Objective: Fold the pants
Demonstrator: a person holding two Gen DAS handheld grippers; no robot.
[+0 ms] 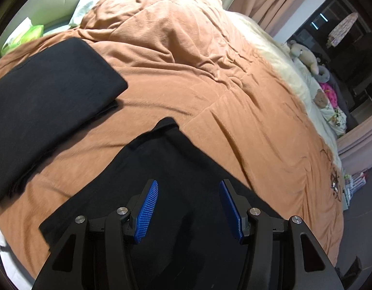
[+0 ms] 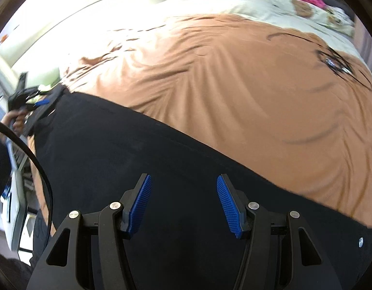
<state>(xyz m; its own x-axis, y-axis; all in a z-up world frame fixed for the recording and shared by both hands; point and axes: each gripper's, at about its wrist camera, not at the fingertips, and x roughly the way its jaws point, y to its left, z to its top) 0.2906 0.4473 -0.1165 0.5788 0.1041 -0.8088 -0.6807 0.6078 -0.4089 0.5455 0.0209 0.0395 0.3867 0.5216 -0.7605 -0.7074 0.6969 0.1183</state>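
Black pants [image 1: 166, 149] lie flat on the orange blanket [image 1: 186, 60], one end pointing up the bed. My left gripper [image 1: 188, 183] hovers over them, open, with nothing between its blue pads [image 1: 148, 207]. In the right wrist view the pants [image 2: 113, 145] stretch in a long band from the left edge to the lower right. My right gripper [image 2: 184, 177] is above that band, open and empty. The left gripper [image 2: 40, 104] shows small at the far end of the pants, held by a hand [image 2: 15, 120].
A second black garment [image 1: 48, 91], folded, lies on the blanket to the left. Stuffed toys [image 1: 304, 55] and a cream sheet line the bed's far side. A curtain [image 1: 270, 0] hangs behind. A black cable [image 2: 40, 169] loops past the bed's left edge.
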